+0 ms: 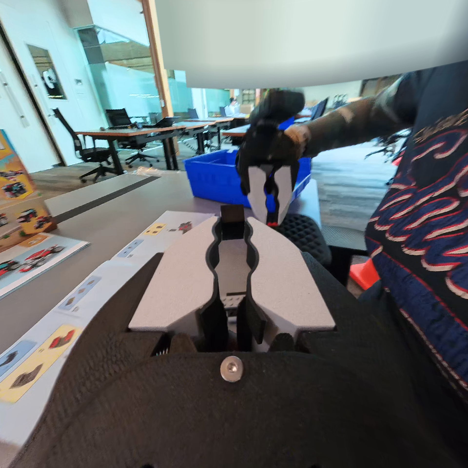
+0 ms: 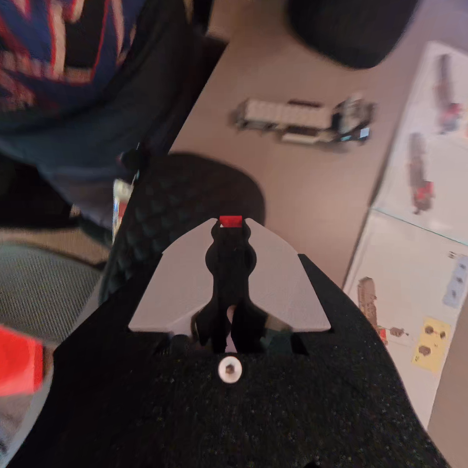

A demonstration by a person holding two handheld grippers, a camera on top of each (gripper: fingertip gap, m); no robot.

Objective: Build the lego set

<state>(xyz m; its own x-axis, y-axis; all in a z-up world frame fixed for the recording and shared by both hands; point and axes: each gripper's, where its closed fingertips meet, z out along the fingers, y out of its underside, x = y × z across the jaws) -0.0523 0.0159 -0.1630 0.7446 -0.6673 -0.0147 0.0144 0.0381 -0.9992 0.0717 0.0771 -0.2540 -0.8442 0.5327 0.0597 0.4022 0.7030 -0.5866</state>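
My right gripper [image 2: 230, 221] pinches a small red plastic lego piece [image 2: 230, 221] at its tips; left gripper [image 1: 232, 228] clamps a black brick [image 1: 232, 222]. Both light, rigid, slippery: I'd grip flat sides. Grey partial build [image 2: 301, 121] sits on table.

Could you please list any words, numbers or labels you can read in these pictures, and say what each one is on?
Nothing reads clearly enough to quote.
Lego box: print cut off and blurred.
Open instruction booklet: tiny marks beside the part pictures, too small.
Closed booklet: only pictures show.
Wall sign: too small.
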